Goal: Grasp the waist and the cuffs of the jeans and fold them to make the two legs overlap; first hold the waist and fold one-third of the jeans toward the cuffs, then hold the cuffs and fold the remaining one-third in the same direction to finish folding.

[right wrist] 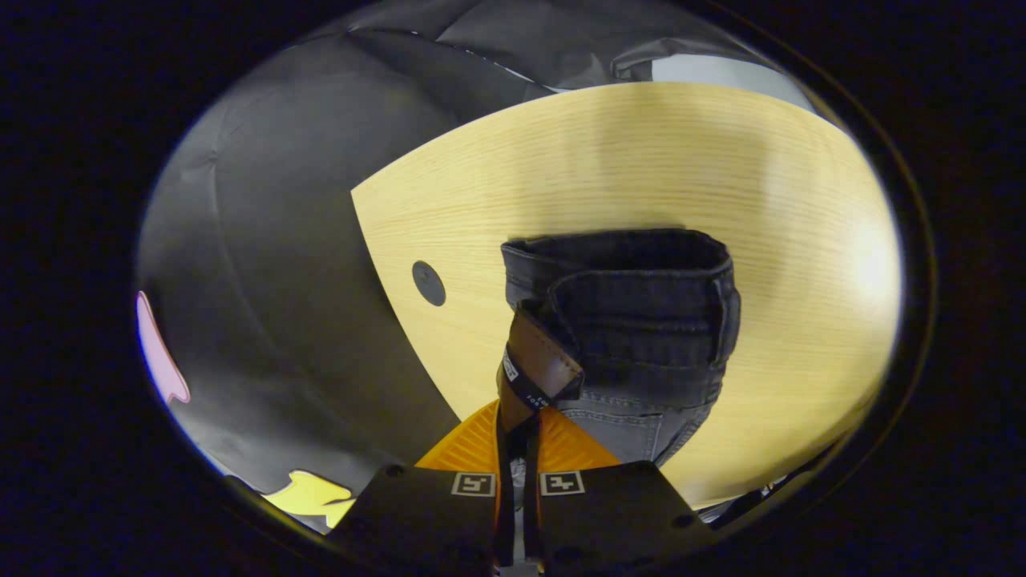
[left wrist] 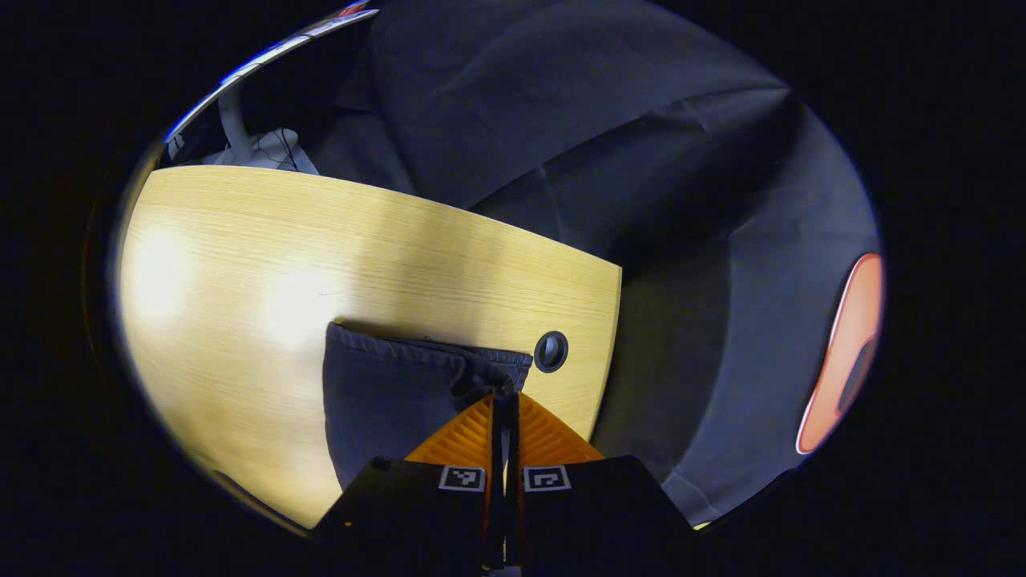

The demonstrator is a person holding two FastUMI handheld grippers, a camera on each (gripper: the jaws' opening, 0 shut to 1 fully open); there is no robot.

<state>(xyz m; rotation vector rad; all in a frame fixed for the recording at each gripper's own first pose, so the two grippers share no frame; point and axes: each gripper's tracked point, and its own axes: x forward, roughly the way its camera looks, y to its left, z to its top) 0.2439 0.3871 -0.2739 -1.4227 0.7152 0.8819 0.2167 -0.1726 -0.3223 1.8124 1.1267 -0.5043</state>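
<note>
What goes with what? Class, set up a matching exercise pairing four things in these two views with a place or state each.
Things:
1. left gripper
2. right gripper
3. round hole
4. leather patch

Places or states:
A. set in the table near its corner
B. shut on the jeans by the waistband
C. sewn on the waistband
D. shut on a hem edge of the jeans

Pairs: 1-D, 2-B, 3-A, 4-C
</note>
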